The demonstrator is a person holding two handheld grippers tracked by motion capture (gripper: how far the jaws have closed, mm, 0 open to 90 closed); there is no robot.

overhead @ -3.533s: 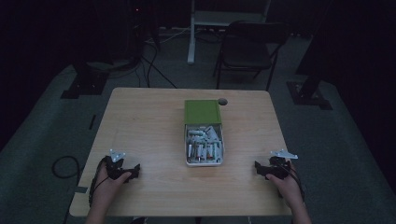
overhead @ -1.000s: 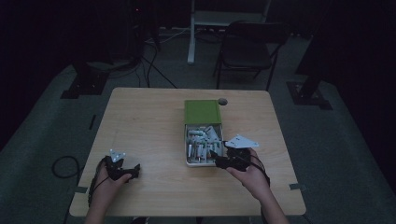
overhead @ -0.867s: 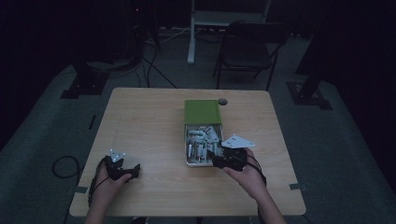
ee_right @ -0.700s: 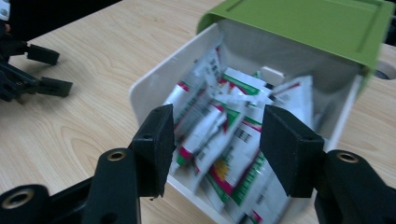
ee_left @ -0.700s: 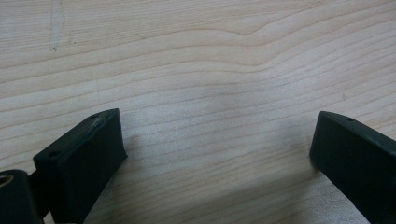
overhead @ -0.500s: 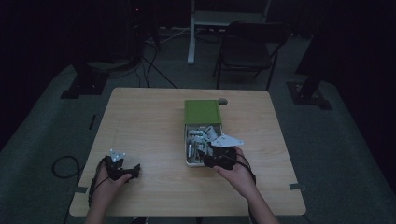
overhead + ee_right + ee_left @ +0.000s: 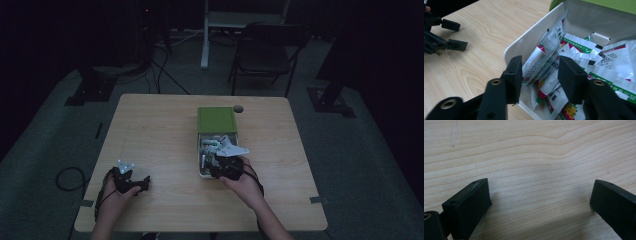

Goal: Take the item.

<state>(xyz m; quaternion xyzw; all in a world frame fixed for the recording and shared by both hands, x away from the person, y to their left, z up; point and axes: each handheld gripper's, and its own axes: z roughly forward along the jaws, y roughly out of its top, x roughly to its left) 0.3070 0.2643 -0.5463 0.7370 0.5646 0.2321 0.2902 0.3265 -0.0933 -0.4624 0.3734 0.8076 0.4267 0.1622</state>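
A white box [image 7: 200, 173] with a green lid [image 7: 216, 120] folded back stands mid-table, full of white sachets [image 7: 212, 145] printed in green and red. My right gripper [image 7: 220, 168] hangs over the box's near end. Its jaws have just been closing. In the right gripper view the gripper [image 7: 540, 67] straddles the box wall [image 7: 534, 37]: one jaw outside it, the other among upright sachets [image 7: 544, 60], and no firm pinch shows. My left gripper [image 7: 144, 181] rests open on the table at the front left, with bare wood between its jaws [image 7: 540, 192].
A small dark round spot [image 7: 238, 108] marks the tabletop behind the lid. A chair [image 7: 265, 50] and a stand's post stand beyond the far edge, and cables lie on the floor. My left gripper [image 7: 449, 35] lies left of the box in the right gripper view.
My right hand has come in from the front right edge, moving left and forward, and now sits lower over the box's near end. The left hand has kept still.
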